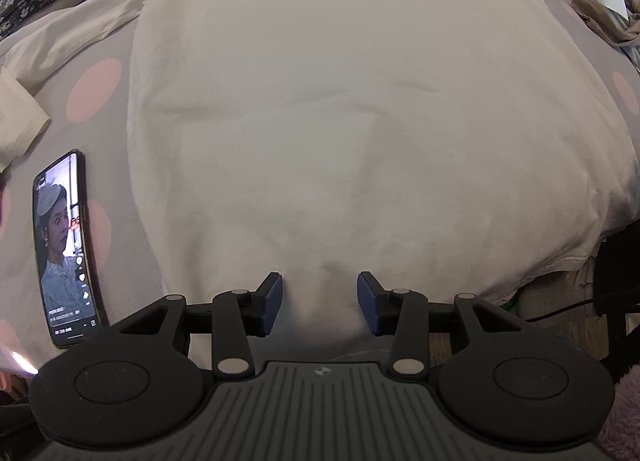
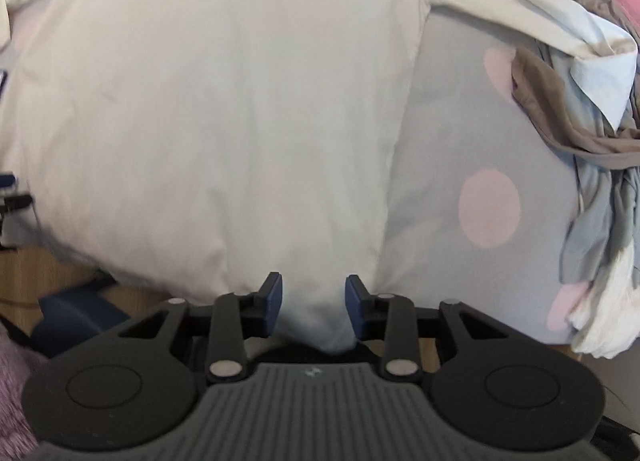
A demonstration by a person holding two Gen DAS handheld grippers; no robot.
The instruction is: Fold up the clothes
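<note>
The light is soft and even in both views, a little dim, without hard shadows. The cream shirt [image 1: 340,121] shows only faint grey shading along its wrinkles. The phone [image 1: 64,249] screen glows bright near the left edge of the bed, and a small flare sits under it. The right wrist view looks cooler and slightly blurred, mostly at the shirt's lower edge [image 2: 168,285]. Fisheye distortion bends everything and darkens the corners.
</note>
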